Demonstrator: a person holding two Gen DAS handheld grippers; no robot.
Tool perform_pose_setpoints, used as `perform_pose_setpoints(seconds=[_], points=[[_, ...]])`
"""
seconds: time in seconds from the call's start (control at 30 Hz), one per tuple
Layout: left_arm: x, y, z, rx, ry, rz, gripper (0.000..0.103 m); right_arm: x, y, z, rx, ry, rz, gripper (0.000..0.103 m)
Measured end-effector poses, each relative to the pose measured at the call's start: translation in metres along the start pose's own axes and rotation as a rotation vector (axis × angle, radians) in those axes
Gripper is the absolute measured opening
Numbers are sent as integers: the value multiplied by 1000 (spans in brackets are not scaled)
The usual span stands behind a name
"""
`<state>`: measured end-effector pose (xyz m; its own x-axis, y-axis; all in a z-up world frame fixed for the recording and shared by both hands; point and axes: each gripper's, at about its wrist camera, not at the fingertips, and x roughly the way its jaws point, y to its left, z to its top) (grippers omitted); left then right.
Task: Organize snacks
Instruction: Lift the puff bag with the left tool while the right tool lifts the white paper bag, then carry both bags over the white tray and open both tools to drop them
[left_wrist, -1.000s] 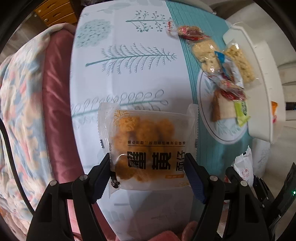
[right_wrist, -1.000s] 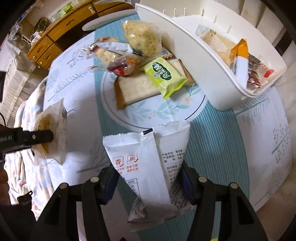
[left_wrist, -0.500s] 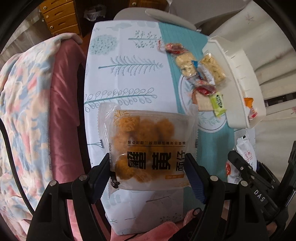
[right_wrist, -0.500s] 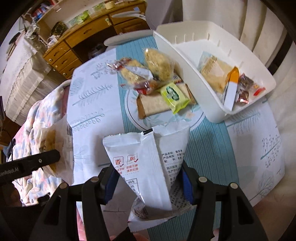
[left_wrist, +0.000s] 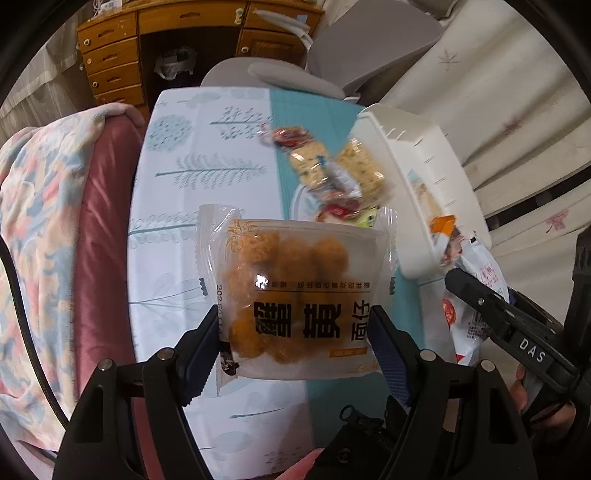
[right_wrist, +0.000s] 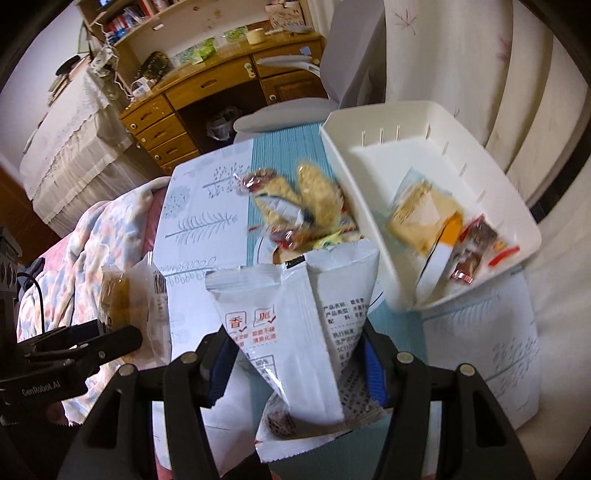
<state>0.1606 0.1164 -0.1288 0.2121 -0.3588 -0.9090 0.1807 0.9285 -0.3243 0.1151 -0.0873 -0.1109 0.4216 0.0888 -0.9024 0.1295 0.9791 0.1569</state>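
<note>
My left gripper (left_wrist: 295, 339) is shut on a clear packet of orange fried snacks (left_wrist: 291, 291), held well above the table. Seen from the right wrist, that packet (right_wrist: 129, 295) hangs at the left. My right gripper (right_wrist: 295, 365) is shut on a white snack bag (right_wrist: 295, 325) with red print; the left wrist view shows this bag (left_wrist: 476, 280) at the right edge. A white bin (right_wrist: 436, 147) at the table's right holds several packets (right_wrist: 439, 225). A pile of loose snacks (right_wrist: 295, 203) lies on the table beside the bin's left wall (left_wrist: 391, 166).
The table wears a white and teal cloth (left_wrist: 207, 173) with tree prints. A floral blanket (left_wrist: 40, 229) over a pink seat lies along its left side. A grey chair (right_wrist: 280, 110) and a wooden desk with drawers (right_wrist: 173, 122) stand beyond the far end.
Both grippers have risen with their packets, so the table, bin and snack pile look smaller and lower. The desk and chair have come into view.
</note>
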Motion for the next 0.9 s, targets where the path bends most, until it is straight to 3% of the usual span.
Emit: perform_pose_setpoints(seconds=[0.47,0.9], points=[[11,-101,13,-27,-150,-2,76,-25,-83,37,-114,-57,60,59],[40,-190,62,5,-259,-29,77,-37,-159,68,-183,-162,76,60]])
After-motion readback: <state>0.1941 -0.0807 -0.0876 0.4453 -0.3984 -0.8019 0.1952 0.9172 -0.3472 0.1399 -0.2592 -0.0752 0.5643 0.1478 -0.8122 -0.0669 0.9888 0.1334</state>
